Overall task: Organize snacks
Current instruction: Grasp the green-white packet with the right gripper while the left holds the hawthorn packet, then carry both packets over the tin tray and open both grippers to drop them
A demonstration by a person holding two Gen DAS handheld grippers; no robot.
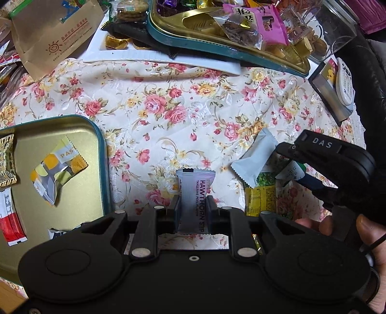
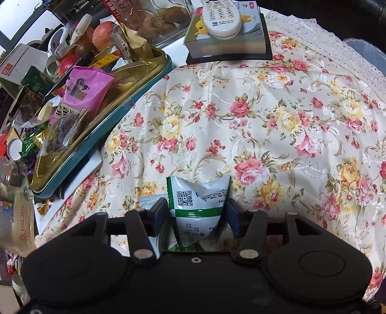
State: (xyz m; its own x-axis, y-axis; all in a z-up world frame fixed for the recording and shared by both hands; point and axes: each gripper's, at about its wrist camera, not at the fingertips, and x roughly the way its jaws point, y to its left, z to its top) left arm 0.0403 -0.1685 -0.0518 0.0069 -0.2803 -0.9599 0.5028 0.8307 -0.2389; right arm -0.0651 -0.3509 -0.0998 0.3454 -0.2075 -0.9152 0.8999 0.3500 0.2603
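Observation:
My left gripper point(image 1: 193, 205) is shut on a white hawthorn stick packet point(image 1: 194, 193) and holds it over the floral tablecloth, just right of a gold tin lid point(image 1: 96, 135) with a few snack packets in it. My right gripper point(image 2: 197, 207) is shut on a white and green snack packet point(image 2: 200, 200). The right gripper also shows in the left wrist view point(image 1: 320, 159), over a small heap of packets: a white one point(image 1: 255, 157) and a yellow-green one point(image 1: 261, 193).
A teal and gold tin point(image 1: 217, 46) full of snacks stands at the back, partly on a white tray point(image 1: 154, 58). A brown paper bag point(image 1: 50, 36) lies back left. A remote control point(image 2: 222, 17) rests on a box at the back right.

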